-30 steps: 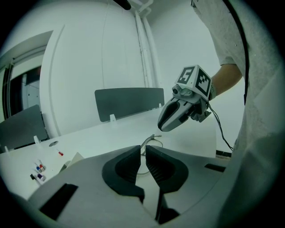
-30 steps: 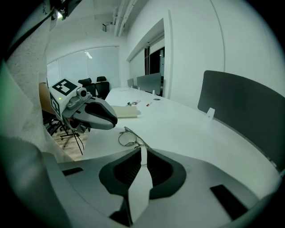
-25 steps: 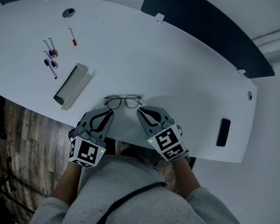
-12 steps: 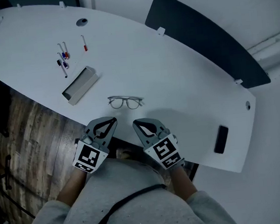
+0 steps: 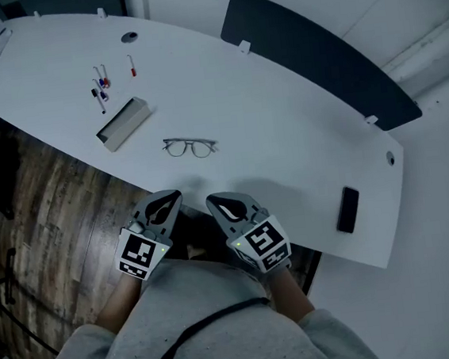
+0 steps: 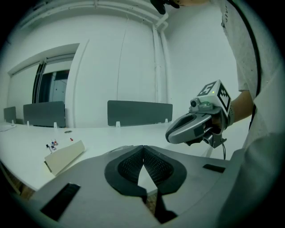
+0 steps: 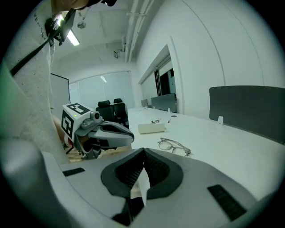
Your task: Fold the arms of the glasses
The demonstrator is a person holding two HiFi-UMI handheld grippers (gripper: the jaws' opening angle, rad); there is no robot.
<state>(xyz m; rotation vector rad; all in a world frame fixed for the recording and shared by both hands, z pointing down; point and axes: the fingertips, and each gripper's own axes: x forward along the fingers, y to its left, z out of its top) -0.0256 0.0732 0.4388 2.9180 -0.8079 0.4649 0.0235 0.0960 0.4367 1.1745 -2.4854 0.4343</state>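
Here your left claw (image 5: 169,196) and right claw (image 5: 215,200) are both pressed together, empty, at lower centre, with the glasses (image 5: 190,146) lying apart above them on the tabletop (image 5: 281,113).

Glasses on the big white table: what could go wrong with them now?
1. The thin wire-framed glasses lie near the front edge of the white table; a clumsy nudge might slide them onto the wooden floor.
2. The left gripper and right gripper are both shut and empty; going in like that, they would probably push the frame instead of gripping it.
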